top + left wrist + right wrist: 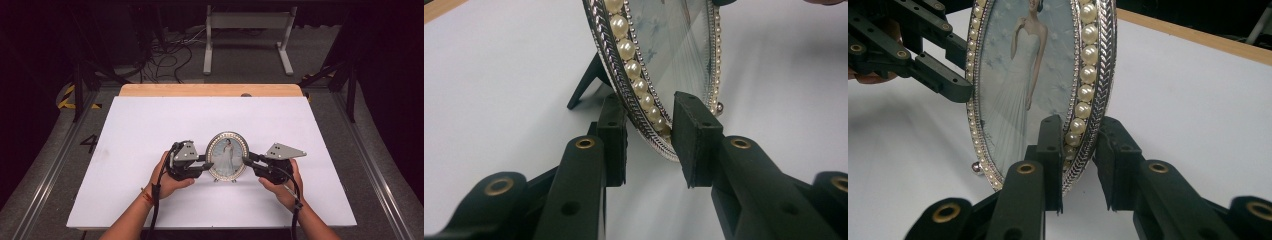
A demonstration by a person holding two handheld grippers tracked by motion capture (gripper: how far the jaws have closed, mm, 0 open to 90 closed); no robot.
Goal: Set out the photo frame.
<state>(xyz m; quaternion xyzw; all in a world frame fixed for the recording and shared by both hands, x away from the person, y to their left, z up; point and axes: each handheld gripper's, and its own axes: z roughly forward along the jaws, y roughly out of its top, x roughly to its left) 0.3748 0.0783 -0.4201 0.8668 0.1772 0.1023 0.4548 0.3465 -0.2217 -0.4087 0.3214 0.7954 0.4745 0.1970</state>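
Observation:
An oval picture frame with a pearl and silver rim stands upright on the white table, near its front middle, and holds a photo of a figure in a long pale gown. My left gripper is closed on the frame's left edge and my right gripper on its right edge. In the left gripper view the pads sit on either side of the pearl rim, and the frame's black back leg rests on the table. In the right gripper view the right gripper clamps the frame. The left gripper is across from it.
The white board lies on a wooden tabletop whose far edge shows as a strip. Beyond the table, on the dark floor, stand a grey metal frame and a tangle of cables. Rails run along both sides of the table.

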